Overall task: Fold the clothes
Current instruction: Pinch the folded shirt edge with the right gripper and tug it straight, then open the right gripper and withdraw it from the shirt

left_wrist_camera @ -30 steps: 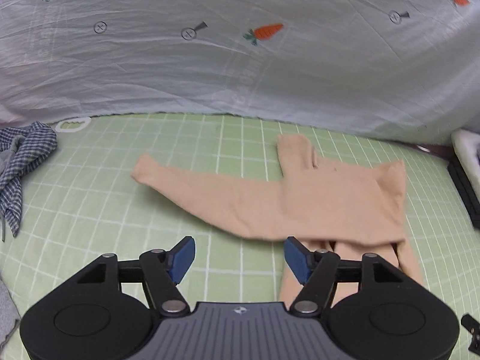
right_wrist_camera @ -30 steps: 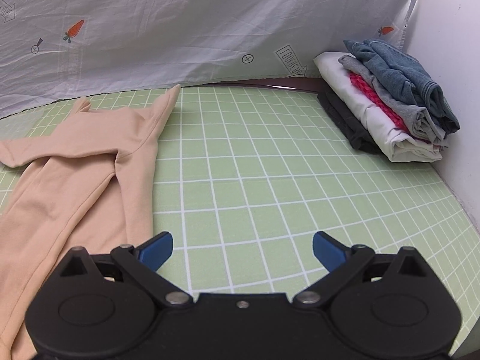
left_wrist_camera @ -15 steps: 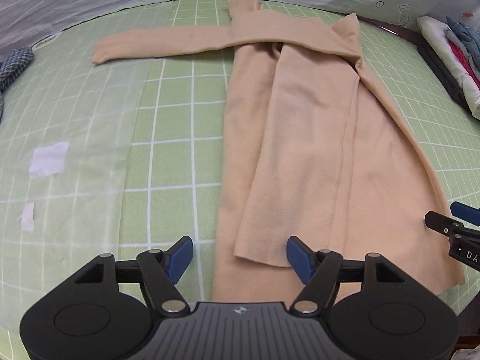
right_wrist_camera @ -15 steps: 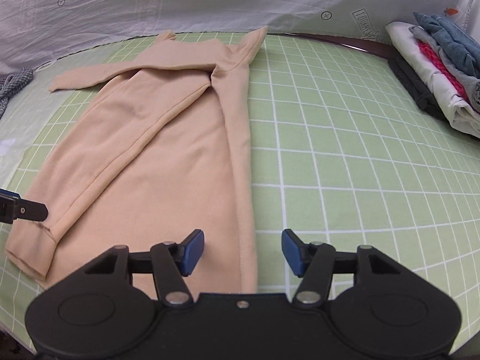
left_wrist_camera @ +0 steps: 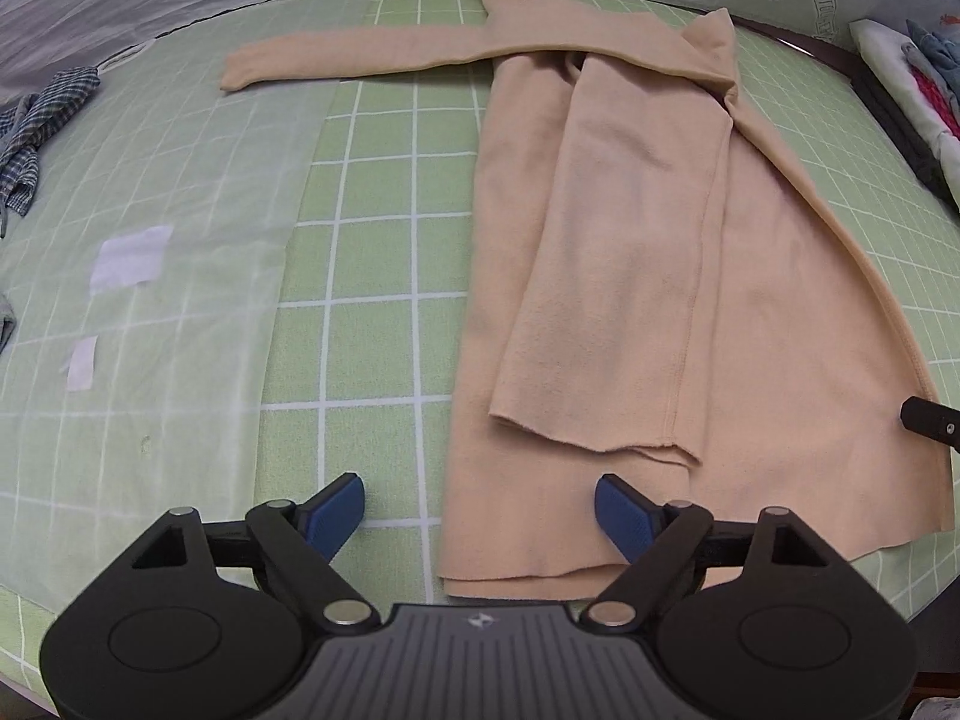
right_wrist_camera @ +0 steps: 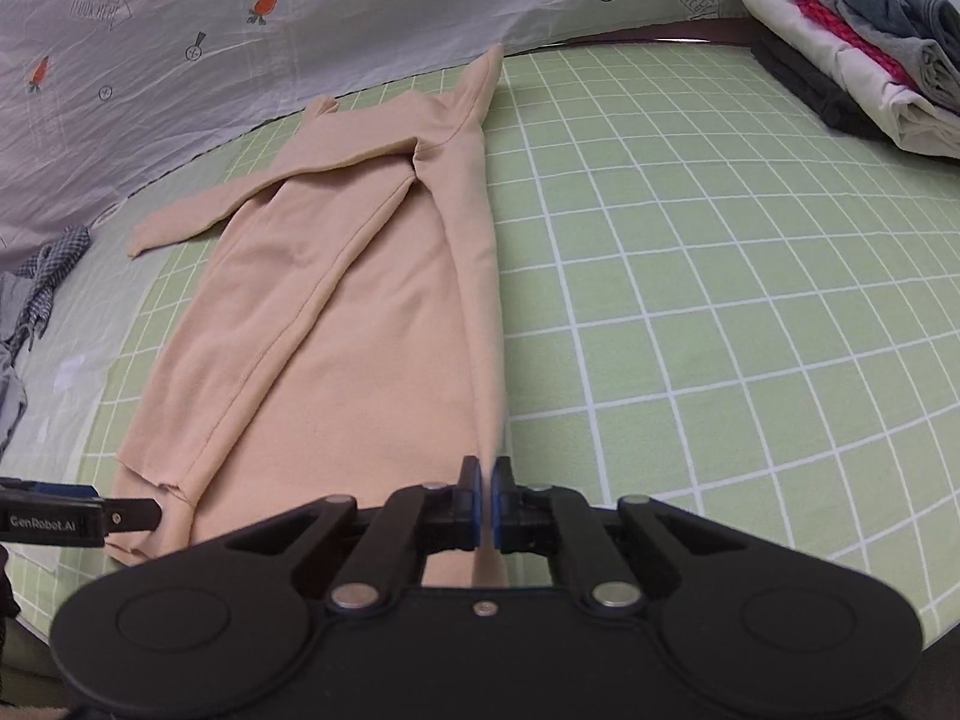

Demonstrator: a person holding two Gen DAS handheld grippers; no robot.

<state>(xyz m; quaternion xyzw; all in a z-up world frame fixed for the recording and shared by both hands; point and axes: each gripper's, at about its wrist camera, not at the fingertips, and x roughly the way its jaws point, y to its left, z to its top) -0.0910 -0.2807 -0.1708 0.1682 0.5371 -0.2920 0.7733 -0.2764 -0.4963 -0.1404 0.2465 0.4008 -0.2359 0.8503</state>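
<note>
A long beige garment (left_wrist_camera: 648,276) lies lengthwise on the green grid mat (left_wrist_camera: 384,252), one side folded over its middle, one sleeve stretched out to the far left. It also shows in the right wrist view (right_wrist_camera: 360,324). My left gripper (left_wrist_camera: 480,513) is open, its blue pads astride the garment's near left hem corner. My right gripper (right_wrist_camera: 485,501) is shut on the garment's near right hem edge. The left gripper's tip shows in the right wrist view (right_wrist_camera: 120,519) at the hem's left corner.
A stack of folded clothes (right_wrist_camera: 864,42) sits at the far right of the mat. A checked blue cloth (left_wrist_camera: 42,120) lies at the far left. A white printed sheet (right_wrist_camera: 240,30) hangs behind. The mat's near edge (left_wrist_camera: 180,540) is close below the grippers.
Both grippers pulled back from the far end to the garment's near hem. The right gripper went from open to shut on the right hem edge. The left stayed open.
</note>
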